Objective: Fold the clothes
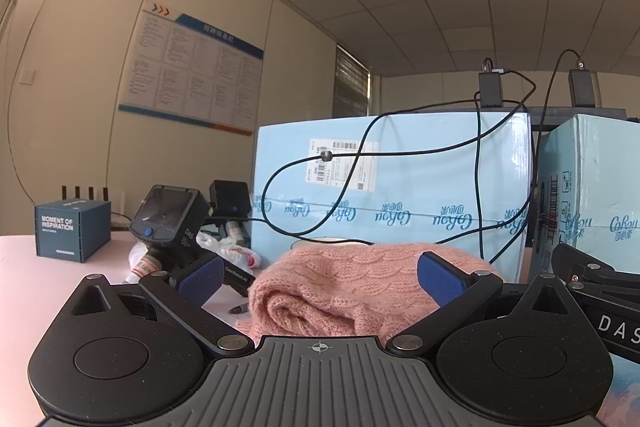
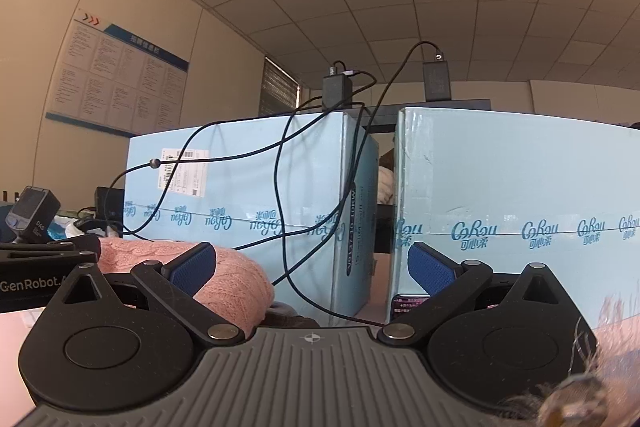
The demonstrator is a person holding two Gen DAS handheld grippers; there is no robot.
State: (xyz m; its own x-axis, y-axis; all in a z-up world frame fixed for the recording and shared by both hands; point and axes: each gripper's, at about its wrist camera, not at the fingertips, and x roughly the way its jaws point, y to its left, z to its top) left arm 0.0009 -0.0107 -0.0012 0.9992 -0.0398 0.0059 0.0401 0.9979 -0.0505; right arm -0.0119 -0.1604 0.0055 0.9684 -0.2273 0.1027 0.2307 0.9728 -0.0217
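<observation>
A folded pink knit sweater (image 1: 340,287) lies on the pale pink table (image 1: 36,287) right ahead of my left gripper (image 1: 320,279), which is open with its blue pads on either side of the bundle, not closed on it. In the right wrist view the same sweater (image 2: 236,283) lies at the left, behind the left blue pad. My right gripper (image 2: 312,267) is open and empty, pointing at the gap between two boxes. The right gripper's body shows at the right edge of the left wrist view (image 1: 600,291).
Two light blue cardboard boxes (image 1: 392,191) (image 2: 520,211) stand close behind the sweater, with black cables (image 1: 478,167) hanging over them from chargers on top. A spare gripper device (image 1: 172,223), a plastic bag (image 1: 228,251) and a small dark blue box (image 1: 72,227) sit at the left.
</observation>
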